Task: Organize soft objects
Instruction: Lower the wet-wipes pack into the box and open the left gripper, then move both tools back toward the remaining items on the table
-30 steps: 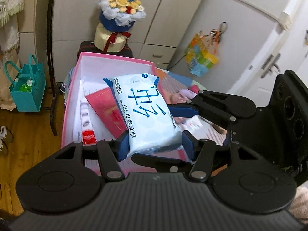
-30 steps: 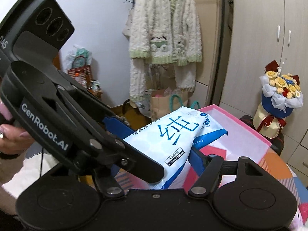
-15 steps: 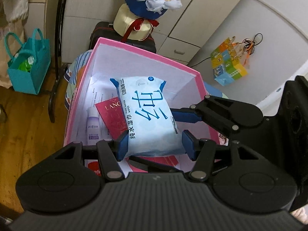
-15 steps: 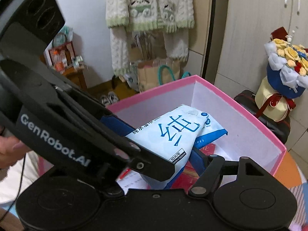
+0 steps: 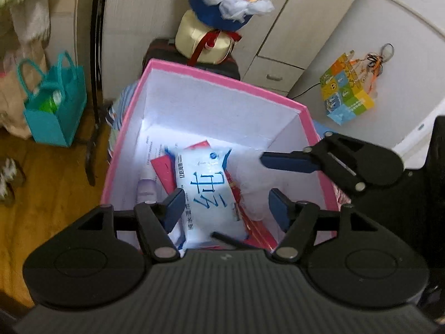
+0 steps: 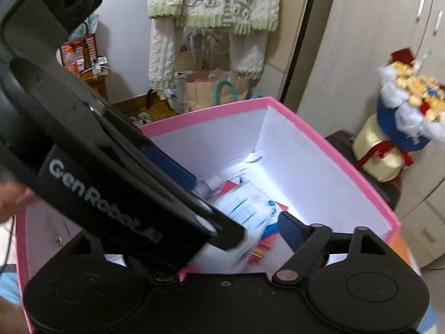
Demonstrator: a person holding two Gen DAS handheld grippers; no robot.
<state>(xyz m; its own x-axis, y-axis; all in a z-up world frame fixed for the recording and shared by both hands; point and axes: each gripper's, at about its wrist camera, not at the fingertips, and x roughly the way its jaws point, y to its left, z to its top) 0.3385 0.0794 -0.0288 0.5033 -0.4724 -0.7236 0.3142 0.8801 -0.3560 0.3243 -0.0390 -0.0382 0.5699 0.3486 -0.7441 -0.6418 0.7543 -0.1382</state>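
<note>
Lying inside the pink box, the pack of wet wipes rests on the flat things at the bottom, a red booklet and white papers. A small pale bottle lies just beside the pack, toward the left wall of the box. In the right wrist view the pack is blurred, but it sits low in the box, under the two tools.

The left gripper hangs over the near edge of the box and its jaws are opening. The pack is between its blue fingers. The left finger is very close to the side of the pack, and I cannot tell if it touches. The right finger stands clearly apart from it, so the pack is not pressed.

The right gripper also points down into the box and its jaws are opening. Its own right finger stands free of the pack. Its left finger is mostly hidden behind the black body of the other tool, which crosses this view. In the left wrist view one finger of the right gripper reaches in over the right wall of the box, well above the pack. A part of a hand shows at the left edge of the right wrist view.

Behind the far edge of the box a flower bouquet stands on a dark suitcase. A teal bag sits on the wooden floor to the left of the box.
</note>
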